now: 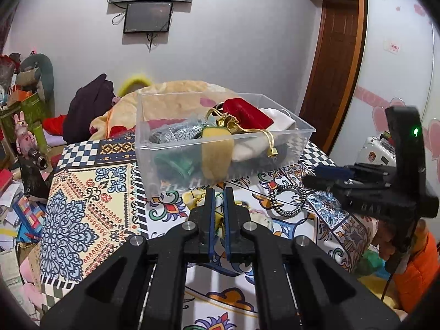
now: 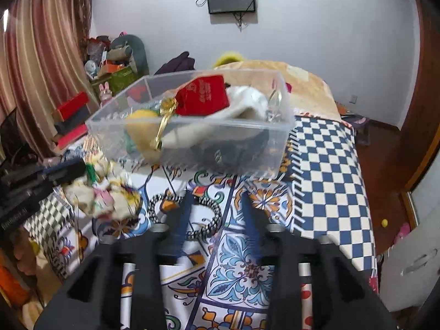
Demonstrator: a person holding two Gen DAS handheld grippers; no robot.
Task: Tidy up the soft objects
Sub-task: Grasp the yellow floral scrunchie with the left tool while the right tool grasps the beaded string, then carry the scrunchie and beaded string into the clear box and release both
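A clear plastic box (image 1: 176, 148) (image 2: 247, 134) stands on the patterned cloth, holding a red pouch (image 1: 244, 115) (image 2: 203, 96), a yellow pad (image 1: 216, 151), white cloth and gold cord. My left gripper (image 1: 218, 192) is shut on a cream floral soft cloth (image 1: 217, 211), which hangs lifted and blurred in the right wrist view (image 2: 101, 195). My right gripper (image 2: 217, 195) is open and empty, just above a black-and-white braided ring (image 2: 211, 220) (image 1: 288, 200) on the cloth.
The patterned tablecloth (image 1: 90, 192) (image 2: 324, 170) covers the table. A blanket-covered bed (image 1: 178, 93) lies behind the box. Clutter, boxes and toys (image 1: 24, 115) crowd the left side. A wooden door frame (image 1: 332, 55) stands at the right.
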